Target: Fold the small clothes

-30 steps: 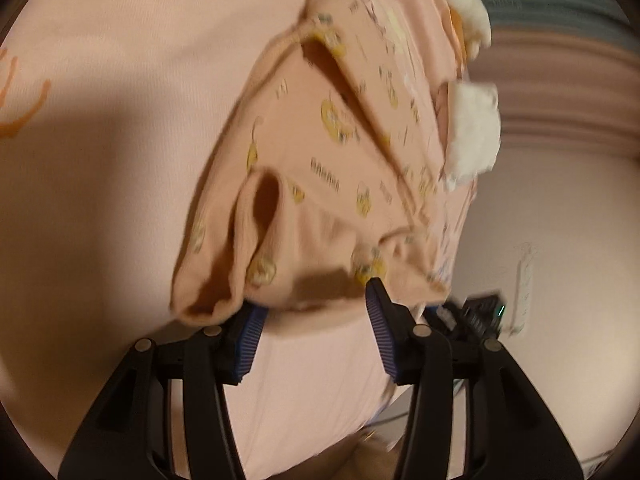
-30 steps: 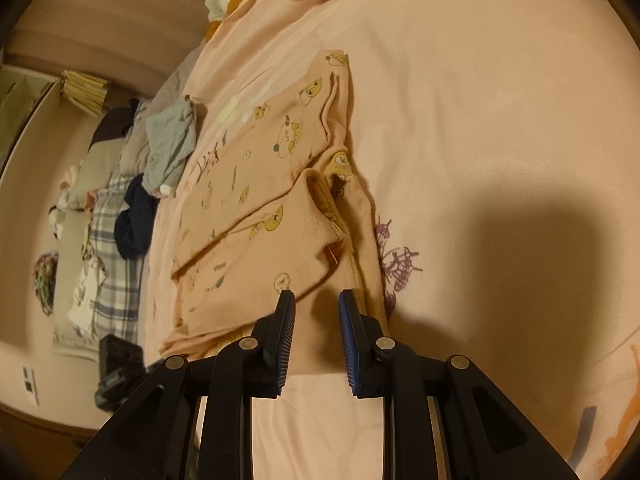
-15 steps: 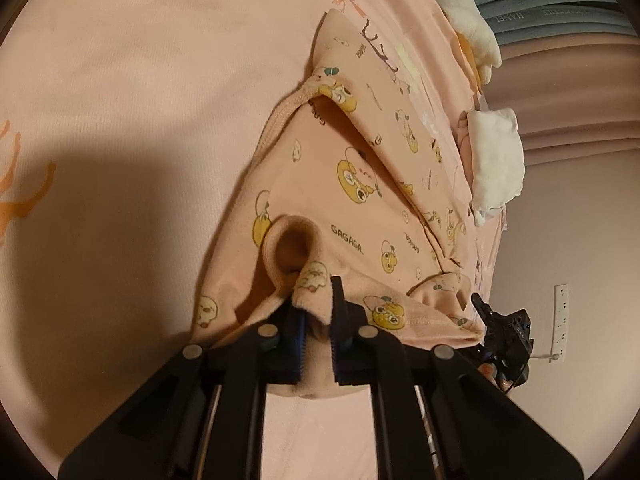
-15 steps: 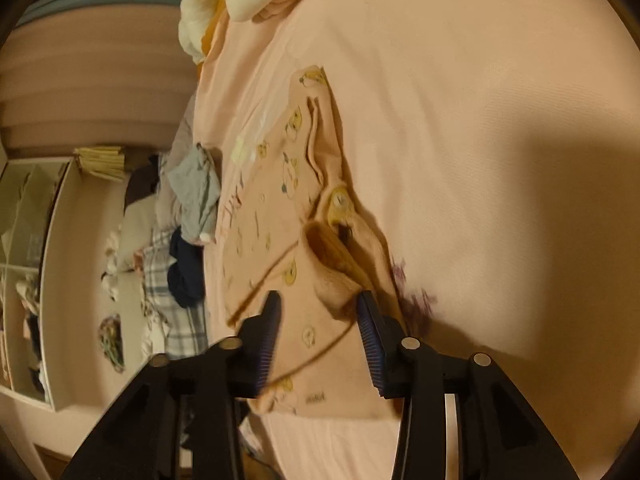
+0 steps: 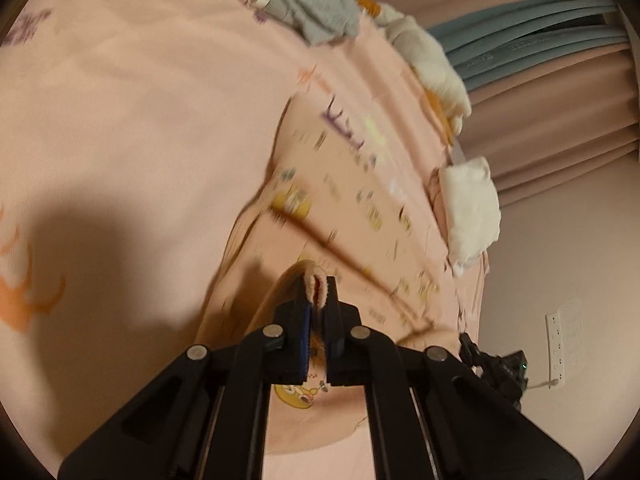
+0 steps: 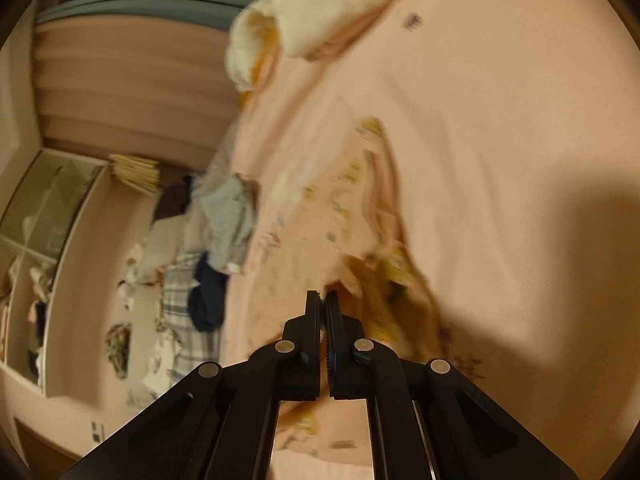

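I had both claws closed at this moment, which was the change that mattered. A second before, the left claw (image 5: pixel 316 300) had stood wide at the near hem of the peach printed garment (image 5: pixel 352 216); half a second before, it had narrowed onto a rolled lip of cloth. Now its jaws were clamped on that fold, a small tuft of peach fabric poking up between the pads. The right claw (image 6: pixel 322 300) had been wide around the cuff opening half a second before; now its jaws had come nearly together at the garment's (image 6: pixel 352 216) near edge. I judged it had pinched cloth there, though motion blur kept me from seeing fabric between the pads with certainty.

The garment itself lay on the pink bed sheet (image 5: pixel 120 120), partly folded, with one long crease running across it in the left view. Both views were smeared, so I read both hands as moving. Beyond it lay a white folded cloth (image 5: pixel 472 204) at the bed's edge and a grey garment (image 5: pixel 316 4) farther up.

To my mind the grasp stage was done, and the next fold could be carried over, provided both grips held evenly and the right one had not caught only a thin edge.
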Demonstrator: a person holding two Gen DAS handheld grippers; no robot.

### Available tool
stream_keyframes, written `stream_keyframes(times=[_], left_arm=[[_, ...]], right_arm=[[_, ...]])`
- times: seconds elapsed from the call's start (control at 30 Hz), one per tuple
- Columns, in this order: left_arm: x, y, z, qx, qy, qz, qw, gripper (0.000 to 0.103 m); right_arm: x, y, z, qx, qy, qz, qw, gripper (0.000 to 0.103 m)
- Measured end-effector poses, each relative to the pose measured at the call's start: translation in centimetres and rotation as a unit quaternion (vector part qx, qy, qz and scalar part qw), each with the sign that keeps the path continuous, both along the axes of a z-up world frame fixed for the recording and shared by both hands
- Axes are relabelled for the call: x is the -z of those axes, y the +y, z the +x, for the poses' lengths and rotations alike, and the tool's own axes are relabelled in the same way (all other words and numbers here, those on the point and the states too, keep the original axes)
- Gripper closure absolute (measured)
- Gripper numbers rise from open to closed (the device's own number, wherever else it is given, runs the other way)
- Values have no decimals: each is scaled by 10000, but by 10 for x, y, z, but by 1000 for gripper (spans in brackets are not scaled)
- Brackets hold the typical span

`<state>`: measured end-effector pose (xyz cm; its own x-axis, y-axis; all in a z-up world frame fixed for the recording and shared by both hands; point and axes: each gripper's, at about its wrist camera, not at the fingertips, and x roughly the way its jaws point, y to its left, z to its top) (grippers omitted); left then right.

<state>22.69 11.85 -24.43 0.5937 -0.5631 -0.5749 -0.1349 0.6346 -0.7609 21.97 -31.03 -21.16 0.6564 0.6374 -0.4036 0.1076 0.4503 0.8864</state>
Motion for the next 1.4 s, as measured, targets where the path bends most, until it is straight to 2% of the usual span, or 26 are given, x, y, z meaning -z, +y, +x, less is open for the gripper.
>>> stream_keyframes(times=[0.07, 0.13, 0.2, 0.27, 0.33, 0.37, 0.43, 0.47, 0.5, 0.53, 0.57, 0.6, 0.63, 0.67, 0.7, 0.77, 0.83, 0.9, 0.97, 1.0, 1.03, 1.1, 1.17, 1.27, 1.33, 1.4], left_arm=[[-8, 0, 14, -92, -100, -147, 9998, 100], [-17, 1, 35, -171, -217, -267, 9993, 100], [-27, 3, 60, -394, -343, -285, 9982, 100], [-33, 1, 84, -509, -410, -229, 9976, 100], [-31, 1, 115, -608, -344, -52, 9975, 99], [-26, 0, 133, -689, -248, 154, 9972, 97], [-11, -4, 161, -864, 109, 818, 9928, 96], [-6, -3, 168, -921, 259, 1038, 9900, 102], [1, -2, 178, -901, 526, 1171, 9876, 101], [4, 1, 181, -765, 581, 1036, 9900, 100], [2, 5, 180, -593, 563, 779, 9936, 96], [-2, 10, 174, -560, 490, 652, 9951, 89], [-9, 13, 165, -585, 397, 637, 9955, 83], [-16, 15, 155, -607, 282, 684, 9954, 71], [-27, 14, 142, -558, 76, 783, 9953, 66], [-40, 2, 126, -203, -128, 1048, 9942, 67], [-44, -17, 104, 332, -91, 1381, 9898, 68], [-30, -23, 76, 571, 168, 1263, 9902, 66], [-11, -20, 55, 626, 586, 858, 9926, 63], [1, -16, 41, 651, 873, 559, 9925, 62], [14, -14, 24, 738, 1066, 138, 9915, 62], [23, -14, -2, 884, 1091, -179, 9899, 58], [29, -16, -22, 814, 1047, -296, 9907, 51], [27, -20, -35, 649, 735, -326, 9946, 49], [20, -26, -39, 481, 464, -80, 9977, 48], [16, -33, -34, 372, 228, 134, 9990, 39]], right_arm=[[-13, 2, 7, -37, -204, 38, 9998, 98], [-25, 5, 19, -46, -359, -139, 9992, 98], [-28, 2, 40, 86, -312, -351, 9989, 98], [-21, -3, 61, 132, -213, -155, 9996, 98], [-13, -9, 82, 229, 5, -380, 9990, 98], [-6, -10, 95, 260, 154, -578, 9979, 98], [14, -9, 119, 326, 686, -843, 9935, 98], [26, -9, 129, 318, 988, -844, 9910, 98], [33, -9, 134, 264, 1116, -768, 9904, 98], [35, -10, 134, 230, 1123, -682, 9911, 98], [31, -13, 129, 240, 1009, -676, 9923, 98], [23, -15, 122, 237, 911, -775, 9925, 93], [15, -16, 116, 229, 888, -938, 9914, 84], [0, -15, 106, 185, 816, -1252, 9886, 80], [-12, -12, 99, 173, 723, -1512, 9857, 72], [-34, -5, 84, 177, 457, -1995, 9787, 70], [-48, 6, 68, -33, 226, -2162, 9761, 70], [-47, 16, 46, -283, 335, -2185, 9748, 70], [-35, 21, 22, -472, 455, -2012, 9774, 64], [-24, 21, 8, -479, 642, -1831, 9798, 49], [-14, 20, -4, -414, 817, -1621, 9825, 41], [3, 20, -21, -396, 1107, -1211, 9856, 41], [16, 23, -38, -369, 1318, -1006, 9855, 41], [20, 30, -49, -239, 1141, -634, 9912, 41], [21, 38, -45, -179, 1134, -469, 9923, 40], [20, 52, -36, -268, 1093, -309, 9932, 38]])
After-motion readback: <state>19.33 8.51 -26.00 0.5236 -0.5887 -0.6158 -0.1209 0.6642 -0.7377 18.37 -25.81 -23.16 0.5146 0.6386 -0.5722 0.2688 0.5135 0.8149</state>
